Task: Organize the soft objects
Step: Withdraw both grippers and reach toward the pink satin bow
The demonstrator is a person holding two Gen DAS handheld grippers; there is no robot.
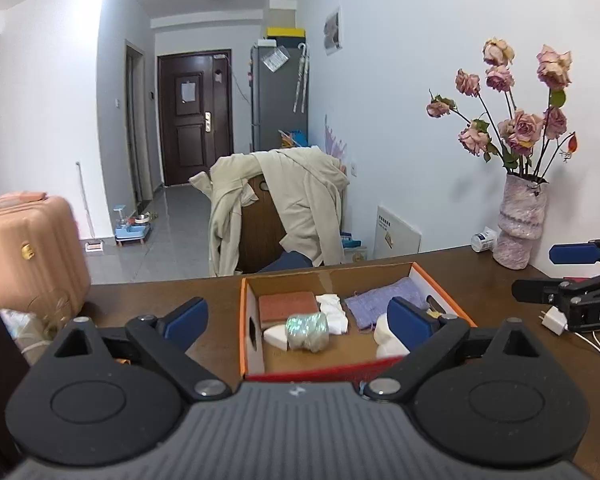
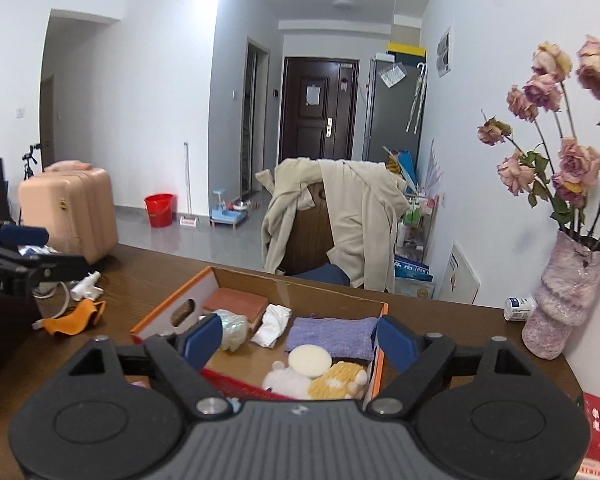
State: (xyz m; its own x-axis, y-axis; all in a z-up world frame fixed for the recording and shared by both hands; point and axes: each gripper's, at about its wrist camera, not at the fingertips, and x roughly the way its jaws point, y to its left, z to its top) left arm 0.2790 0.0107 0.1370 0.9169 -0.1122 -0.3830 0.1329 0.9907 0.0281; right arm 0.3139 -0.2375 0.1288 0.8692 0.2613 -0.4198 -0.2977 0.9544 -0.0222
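I see the dark wooden table (image 1: 148, 300) spread under both of my grippers, with the open cardboard box (image 2: 172, 304) sitting on it, orange-edged along its rim. Across the room a beige coat (image 1: 300, 208) hangs over a chair, and a pink suitcase (image 2: 76, 208) stands on the floor beyond the table's left end. At the table's right end, against the wall, a vase (image 2: 564, 304) holds dried roses.

My left gripper (image 1: 296, 320) hangs above the near wall of the box, its jaws spread wide with nothing between them. My right gripper (image 2: 300, 338) hovers over the box as well, jaws released and empty, one blue pad over the box's right wall.

Inside the box the soft things lie together. A purple cloth (image 2: 328, 336) lies flat toward the right side. A reddish-brown sponge block (image 2: 236, 302) sits in the far left corner, with a crumpled white cloth (image 2: 274, 324) just beside it. A shiny wrapped ball (image 1: 306, 330) lies near the left wall. At the near edge sit a white plush (image 2: 286, 380) and a yellow plush (image 2: 340, 380), touching, with a round cream puff (image 2: 310, 360) resting on them.

Outside the box, an orange cloth (image 2: 76, 316) lies on the table to the left, near a white charger and cable (image 2: 86, 284).
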